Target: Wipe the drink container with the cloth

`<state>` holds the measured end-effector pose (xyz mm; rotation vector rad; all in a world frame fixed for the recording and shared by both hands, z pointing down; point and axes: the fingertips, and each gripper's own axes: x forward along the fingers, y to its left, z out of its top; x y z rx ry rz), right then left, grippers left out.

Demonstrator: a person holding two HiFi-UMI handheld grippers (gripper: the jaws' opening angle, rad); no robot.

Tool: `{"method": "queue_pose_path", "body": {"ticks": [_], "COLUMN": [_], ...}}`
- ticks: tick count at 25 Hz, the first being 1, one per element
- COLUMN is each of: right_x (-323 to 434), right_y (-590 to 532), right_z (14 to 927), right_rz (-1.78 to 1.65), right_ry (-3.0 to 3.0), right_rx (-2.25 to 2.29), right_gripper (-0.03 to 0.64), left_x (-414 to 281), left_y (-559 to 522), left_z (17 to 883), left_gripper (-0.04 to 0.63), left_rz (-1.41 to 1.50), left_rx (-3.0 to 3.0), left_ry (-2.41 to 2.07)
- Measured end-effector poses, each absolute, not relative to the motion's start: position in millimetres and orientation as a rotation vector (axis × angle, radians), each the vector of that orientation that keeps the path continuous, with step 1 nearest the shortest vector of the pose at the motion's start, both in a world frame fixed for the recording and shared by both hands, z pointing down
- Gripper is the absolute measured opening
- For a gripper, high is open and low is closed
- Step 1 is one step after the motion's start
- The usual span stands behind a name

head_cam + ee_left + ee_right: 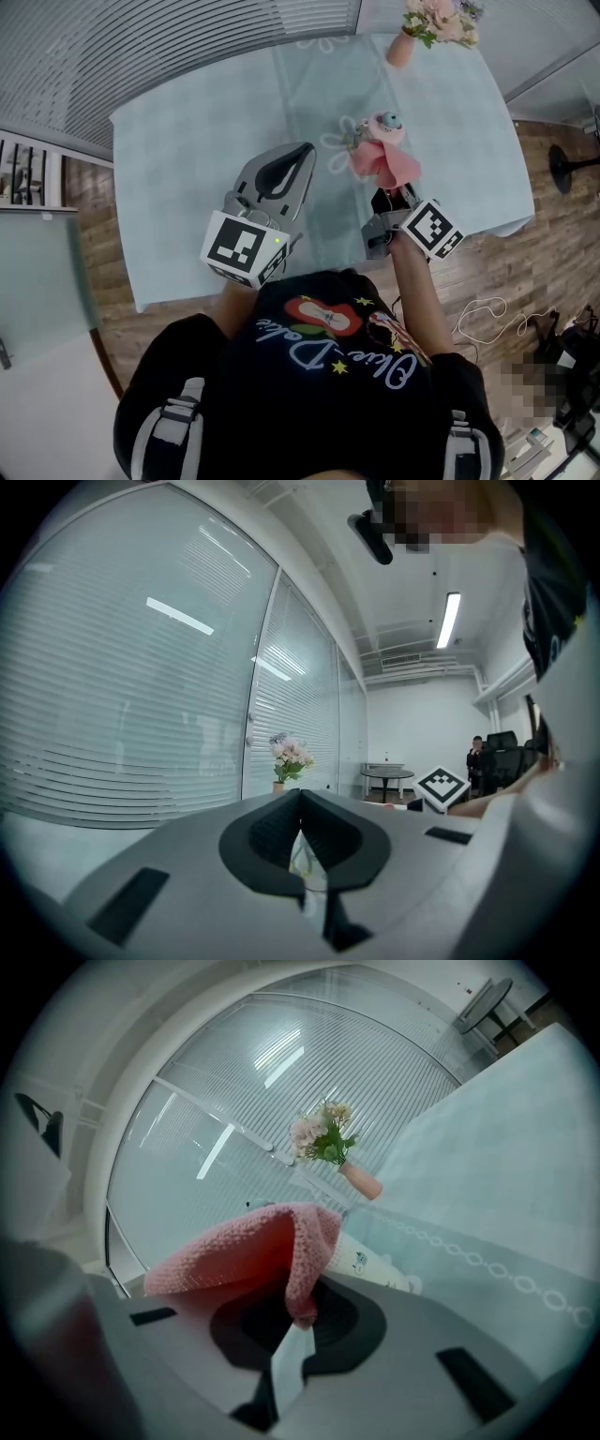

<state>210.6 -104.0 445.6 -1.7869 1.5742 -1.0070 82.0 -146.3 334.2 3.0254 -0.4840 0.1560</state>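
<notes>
Hovering left gripper (pixel 305 150): you hold it over the near part of the table, its jaws closed tip to tip with nothing between them (only a sliver of tablecloth shows through the slot behind the tips).
Right gripper (pixel 386 190): it sits just beside the left one, on your right. Its jaws are clamped on the pink cloth.
Cloth (pixel 384 161): it is pinched at one edge, and the rest fans forward from the jaws and lies against the drink container.
Drink container (pixel 372 1262): it stands upright on the table just beyond your right gripper, near the table's middle. The body is white with a small print. The cloth covers its near side, and a pink and teal top peeks out above the cloth.
Table (pixel 178 150): it is covered in a pale teal tablecloth, with a slightly darker strip bearing white loops down the centre.
Vase (pixel 401 47): it is pink, holds pale flowers and stands at the far edge, well apart from the container.
Blinds (pixel 187 37): they run behind the table's far side.
</notes>
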Motion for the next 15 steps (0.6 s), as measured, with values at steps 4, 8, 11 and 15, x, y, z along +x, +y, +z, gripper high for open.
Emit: {"method": "queue_pose_path", "body": {"ticks": [4,8,11,15], "right_x": [210,208,208,212], "right_y": [-102,-99,-98,-100], "right_z": [456,470,479,493], "right_rz": [-1.043,-1.087,-1.114,-1.168], "right_ry": [1.572,1.561,1.582,1.616], "right_rx": [-1.798,-1.818,-1.846,-1.884], "right_gripper": [0.012,0.012,0.012,0.012], "left_x": [81,79,76,76], "left_y": [-144,-140,-138,-141], "left_z": [333,332,331,333], "left_gripper": [0.003,0.003,0.003,0.003], "left_rz": [0.151,0.149,0.146,0.144], "left_rx": [3.026,3.030,3.029,3.017], "left_ry": [-0.487,-0.489,-0.492,-0.505]}}
